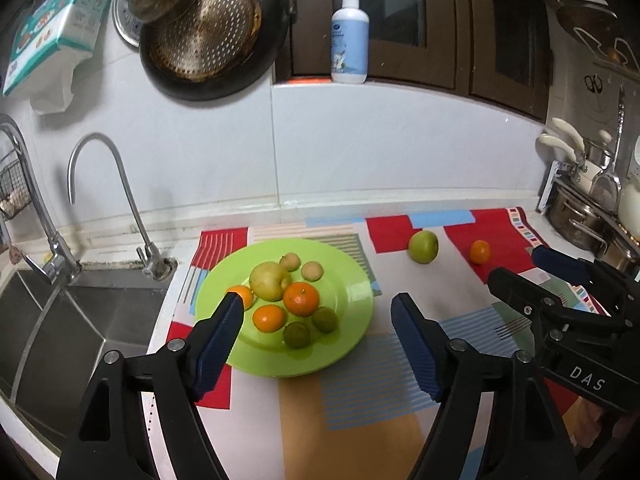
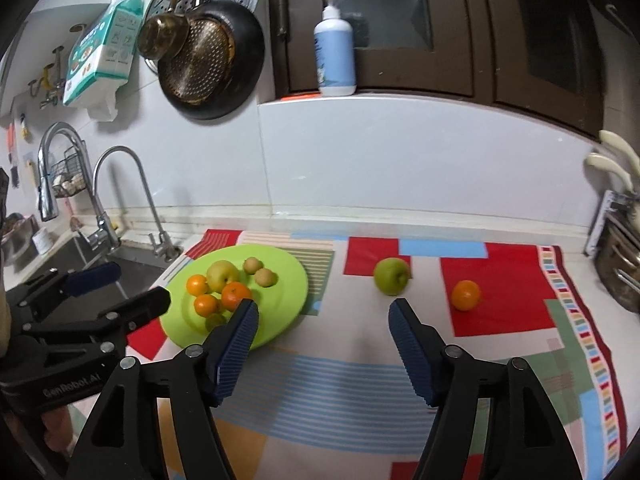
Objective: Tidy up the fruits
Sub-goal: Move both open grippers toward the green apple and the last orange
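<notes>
Plate: your green plate (image 1: 352, 292) sits on the patterned cloth (image 1: 360, 420) on the worktop, beside the sink (image 1: 80, 320).
On plate: a yellow apple (image 1: 269, 281), stem dimple facing you, oranges, two limes and two small pale fruits.
Loose fruit: a green apple (image 2: 391, 276), stem end turned right, and an orange (image 2: 465, 295), apart on the cloth.
Left gripper (image 1: 318, 312): jaws apart, nothing between them.
Right gripper (image 2: 323, 320): jaws apart, empty.
Hidden: your left finger covers part of one orange.
</notes>
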`<state>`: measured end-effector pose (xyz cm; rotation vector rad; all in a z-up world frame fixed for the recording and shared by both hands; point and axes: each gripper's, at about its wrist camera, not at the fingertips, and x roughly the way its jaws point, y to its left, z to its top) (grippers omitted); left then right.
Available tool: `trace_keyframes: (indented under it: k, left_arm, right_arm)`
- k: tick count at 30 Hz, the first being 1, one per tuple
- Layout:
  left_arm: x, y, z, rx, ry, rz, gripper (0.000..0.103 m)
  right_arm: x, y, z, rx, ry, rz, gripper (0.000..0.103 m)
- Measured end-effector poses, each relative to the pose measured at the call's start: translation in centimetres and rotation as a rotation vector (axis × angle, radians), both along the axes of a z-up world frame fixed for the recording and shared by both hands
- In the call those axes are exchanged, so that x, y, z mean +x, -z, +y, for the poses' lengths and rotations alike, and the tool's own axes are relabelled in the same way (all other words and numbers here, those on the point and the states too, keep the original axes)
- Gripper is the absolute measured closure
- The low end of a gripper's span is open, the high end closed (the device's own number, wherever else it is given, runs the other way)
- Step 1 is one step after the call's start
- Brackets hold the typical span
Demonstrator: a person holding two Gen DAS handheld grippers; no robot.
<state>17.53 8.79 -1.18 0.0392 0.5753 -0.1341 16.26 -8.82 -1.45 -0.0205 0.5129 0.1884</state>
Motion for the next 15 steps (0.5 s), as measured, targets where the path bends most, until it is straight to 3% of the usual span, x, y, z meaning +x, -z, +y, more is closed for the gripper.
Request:
trace_keyframes:
  k: [15]
  left_arm:
    - [0.6, -2.1, -4.4, 0.008, 0.072, -0.074, 0.009]
  right_arm:
    - [-1.5, -1.8, -4.4, -0.037, 0.124, -0.066, 0.029]
